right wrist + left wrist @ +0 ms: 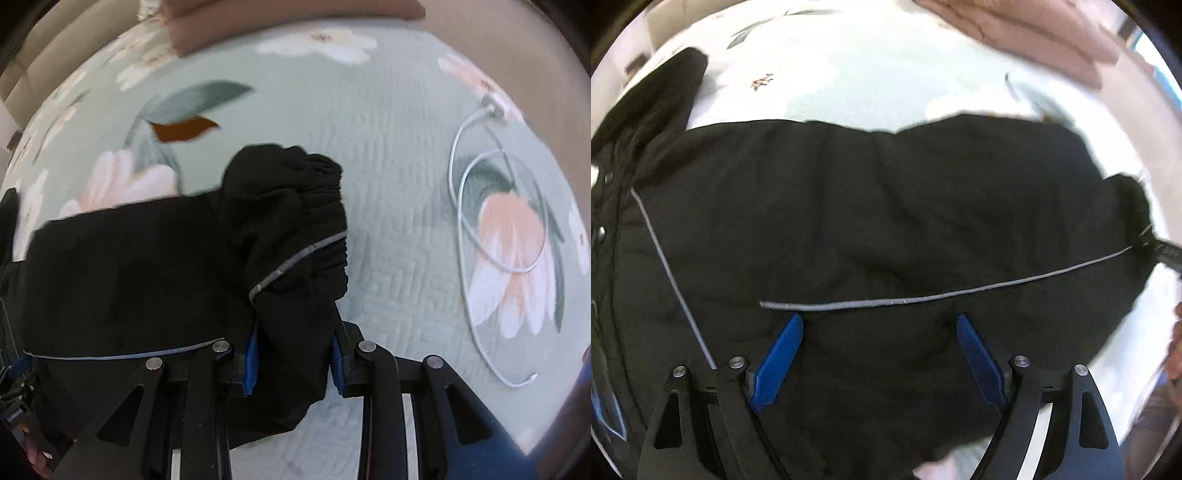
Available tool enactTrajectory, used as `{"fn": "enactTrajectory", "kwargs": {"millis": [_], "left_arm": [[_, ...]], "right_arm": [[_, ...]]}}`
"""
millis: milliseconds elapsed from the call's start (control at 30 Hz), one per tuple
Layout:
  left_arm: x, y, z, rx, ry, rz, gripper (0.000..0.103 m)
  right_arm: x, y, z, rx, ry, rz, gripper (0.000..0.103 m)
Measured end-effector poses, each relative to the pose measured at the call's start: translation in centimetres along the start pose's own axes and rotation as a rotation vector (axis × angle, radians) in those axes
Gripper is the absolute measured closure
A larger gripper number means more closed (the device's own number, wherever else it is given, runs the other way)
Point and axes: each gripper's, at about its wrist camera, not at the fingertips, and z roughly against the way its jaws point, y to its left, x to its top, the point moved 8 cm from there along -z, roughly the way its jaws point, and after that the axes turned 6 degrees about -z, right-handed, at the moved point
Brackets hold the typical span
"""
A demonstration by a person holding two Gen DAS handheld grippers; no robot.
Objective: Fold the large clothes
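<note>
A large black jacket [871, 206] with thin grey piping lies spread on a pale green floral bedspread [871, 74]. My left gripper [879, 325] hovers over its middle, jaws wide open and empty, blue pads [779, 365] apart above the fabric. In the right wrist view my right gripper [295, 362] is shut on the jacket's sleeve [291, 236] near the gathered cuff, with the fabric bunched between the blue pads [252, 358]. The rest of the jacket [122, 266] stretches to the left.
Folded pinkish-brown cloth [1034, 33] lies at the far edge of the bed, also in the right wrist view [207, 33]. A white cable [476, 221] is coiled on the bedspread [388, 129] to the right of the sleeve.
</note>
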Motion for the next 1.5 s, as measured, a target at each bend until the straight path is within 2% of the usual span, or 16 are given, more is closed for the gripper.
{"fn": "enactTrajectory", "kwargs": {"millis": [67,167,400,533,667,800,867,933,1000,1033,1167,1200,1300,1433,1467,1500], "left_arm": [[-0.1,1.1,2.0,-0.035,-0.036,0.036,0.017],[-1.1,3.7,5.7,-0.042,-0.092,0.052,0.017],[-4.9,13.3,13.0,0.007,-0.160,0.098,0.017],[-7.9,19.9,15.3,0.039,-0.168,0.129,0.017],[-11.0,26.1,17.4,0.057,-0.169,0.155,0.017],[-13.6,30.4,17.5,0.056,-0.162,0.188,0.017],[-14.6,32.0,17.4,0.050,-0.157,0.202,0.017],[-15.5,33.5,17.4,0.040,-0.160,0.209,0.017],[-16.0,34.1,17.2,0.022,-0.157,0.213,0.017],[-16.3,34.4,17.0,0.012,-0.153,0.214,0.017],[-16.0,35.2,16.0,-0.021,-0.154,0.226,0.017],[-15.8,35.3,15.7,-0.033,-0.155,0.234,0.017],[-15.3,35.3,15.2,-0.042,-0.148,0.241,0.017],[-14.3,34.9,14.8,-0.045,-0.144,0.218,0.017],[-14.1,34.8,14.6,-0.044,-0.143,0.208,0.017],[-13.9,34.6,14.4,-0.041,-0.140,0.199,0.017]], "right_arm": [[-0.2,1.5,2.7,0.045,-0.040,0.018,0.070],[-1.2,6.2,7.3,0.128,-0.105,0.077,0.072],[-6.5,22.2,14.3,0.272,-0.201,0.238,0.073],[-10.6,30.9,15.8,0.336,-0.205,0.307,0.075],[-16.0,40.8,15.3,0.413,-0.145,0.360,0.084],[-20.7,48.0,12.0,0.359,-0.074,0.453,0.084],[-22.3,49.2,10.9,0.305,-0.030,0.456,0.083],[-22.0,47.6,9.9,0.254,-0.022,0.424,0.075],[-21.2,44.7,9.9,0.188,-0.051,0.374,0.041],[-20.4,42.9,9.8,0.160,-0.069,0.343,0.039],[-17.0,38.0,9.1,0.087,-0.092,0.239,0.037],[-16.3,37.6,8.7,0.079,-0.097,0.225,0.033],[-14.8,37.4,5.8,0.030,-0.076,0.232,0.031],[-13.9,37.1,0.1,-0.049,-0.010,0.237,0.026],[-13.8,37.0,-0.8,-0.063,0.001,0.240,0.026],[-13.4,36.8,-1.0,-0.068,-0.011,0.238,0.031]]}}
